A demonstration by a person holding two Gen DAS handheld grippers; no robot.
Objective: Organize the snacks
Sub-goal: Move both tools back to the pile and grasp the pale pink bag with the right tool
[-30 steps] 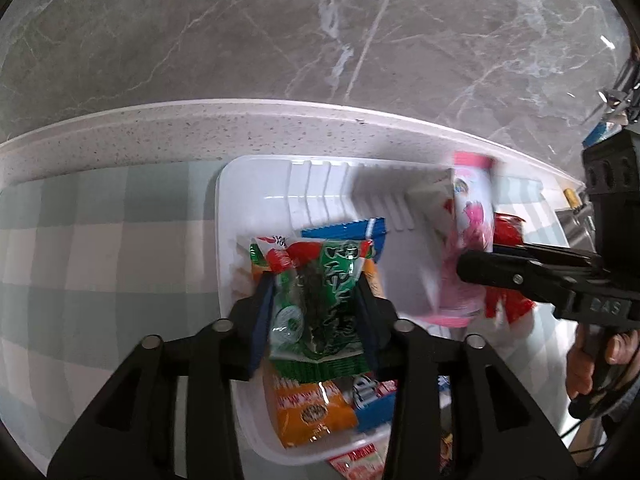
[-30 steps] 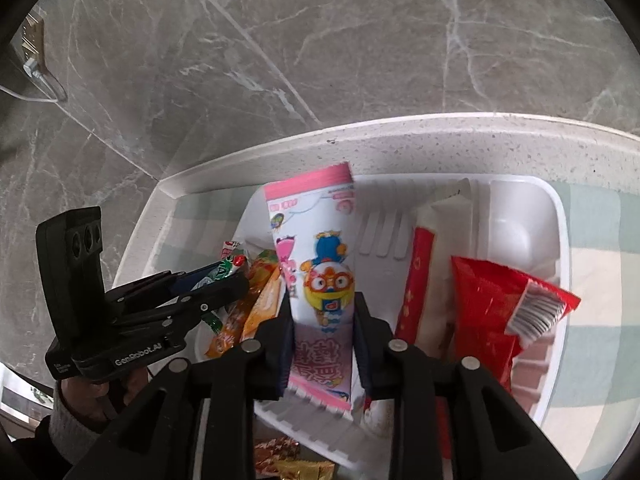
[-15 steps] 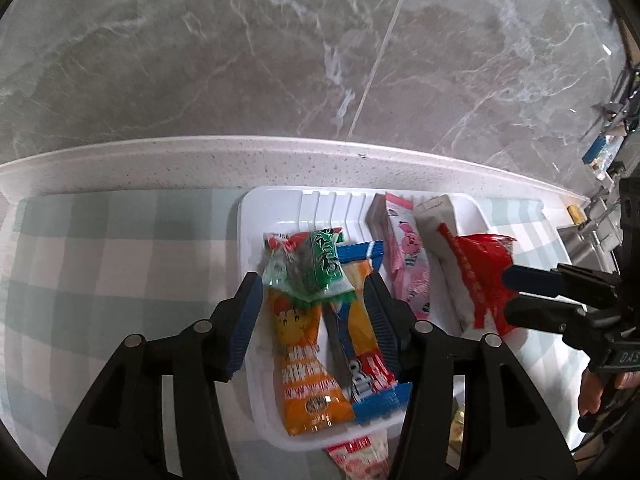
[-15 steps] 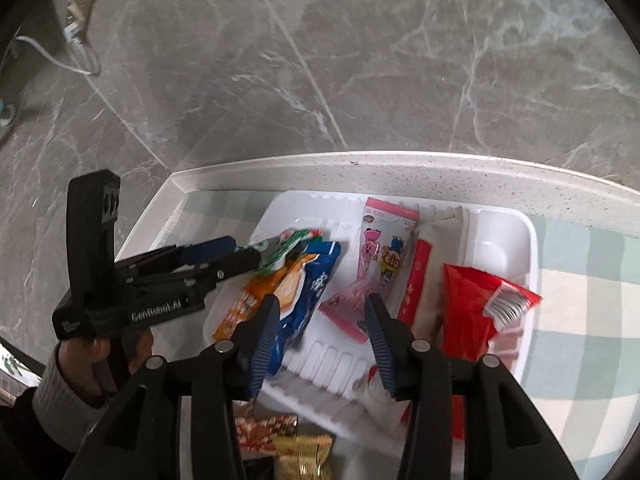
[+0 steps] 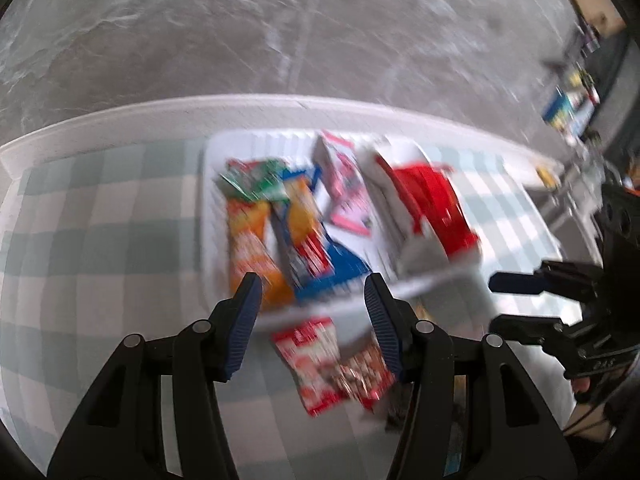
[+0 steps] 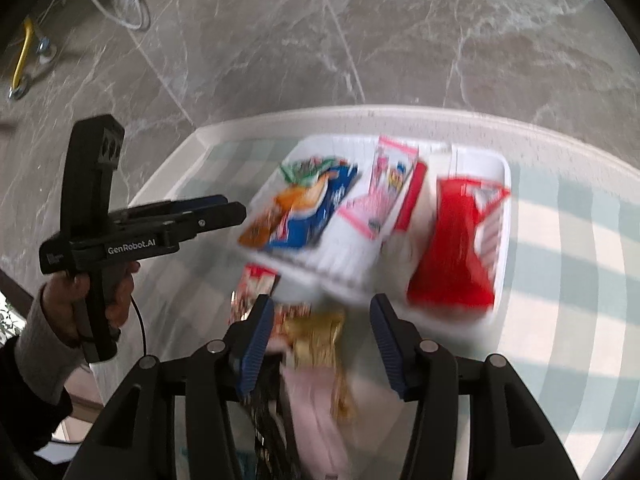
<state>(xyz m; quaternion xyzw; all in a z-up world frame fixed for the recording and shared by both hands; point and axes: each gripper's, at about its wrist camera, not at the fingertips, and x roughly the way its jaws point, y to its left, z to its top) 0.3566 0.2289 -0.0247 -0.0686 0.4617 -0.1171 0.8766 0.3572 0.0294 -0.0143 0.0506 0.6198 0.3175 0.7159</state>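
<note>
Gaping empty, left gripper (image 5: 312, 294) jaws, right gripper (image 6: 322, 316) jaws just widened

Floor (image 6: 400, 40): grey marble-look tiles with white veining and thin pale joints, lying beyond the table.
Table edge (image 5: 120, 118): white speckled rim, curving across both views.
Tablecloth (image 5: 100, 240): pale green-and-white check, catching bands of daylight.
White cable (image 6: 120, 12): trailing on the floor, far left.

Checked tablecloth (image 5: 100, 240) on table, white tray (image 5: 208, 216), loose snack packets (image 5: 316, 360) beside it
</note>
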